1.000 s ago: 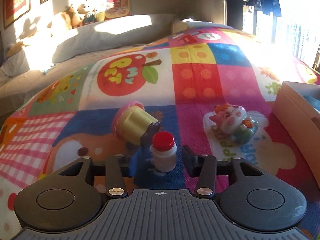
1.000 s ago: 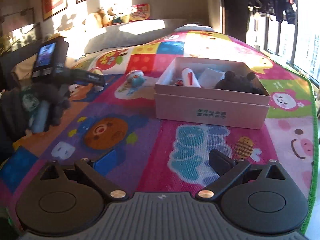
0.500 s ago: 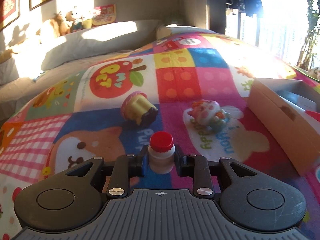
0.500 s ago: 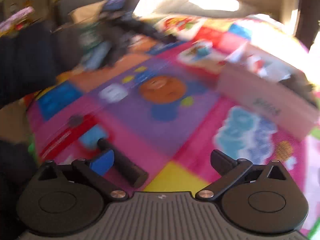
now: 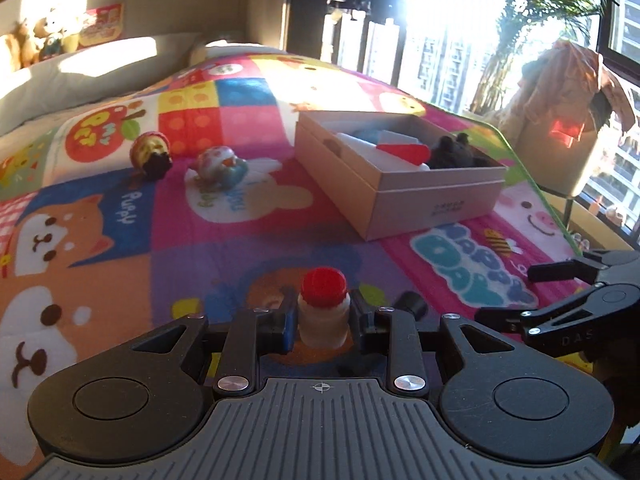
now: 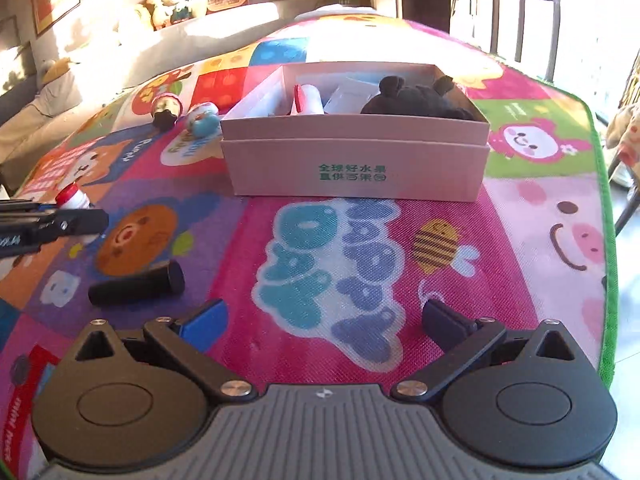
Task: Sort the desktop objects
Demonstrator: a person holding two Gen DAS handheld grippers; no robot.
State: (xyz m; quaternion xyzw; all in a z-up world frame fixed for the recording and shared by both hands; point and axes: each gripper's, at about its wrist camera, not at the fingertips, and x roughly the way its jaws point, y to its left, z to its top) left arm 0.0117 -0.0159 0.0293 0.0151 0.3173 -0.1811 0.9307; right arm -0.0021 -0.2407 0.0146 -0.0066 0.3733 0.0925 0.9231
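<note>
My left gripper (image 5: 323,323) is shut on a small white bottle with a red cap (image 5: 324,308), held above the colourful play mat; it also shows in the right wrist view (image 6: 73,197). The pink cardboard box (image 5: 436,200) stands ahead to the right, holding a black plush (image 5: 456,152) and a red-and-white item (image 5: 402,152). My right gripper (image 6: 322,322) is open and empty, low over the mat, facing the box (image 6: 356,172). A black cylinder (image 6: 138,283) lies on the mat to its left.
A cupcake toy (image 5: 151,154) and a cat figurine (image 5: 218,166) lie on the mat left of the box. Pillows and plush toys sit at the far end. The mat's green edge (image 6: 600,200) runs along the right, near the window.
My left gripper closed on the bottle, lifted it and swung right toward the box. My right gripper swung left across the mat, then back to face the box, staying open.
</note>
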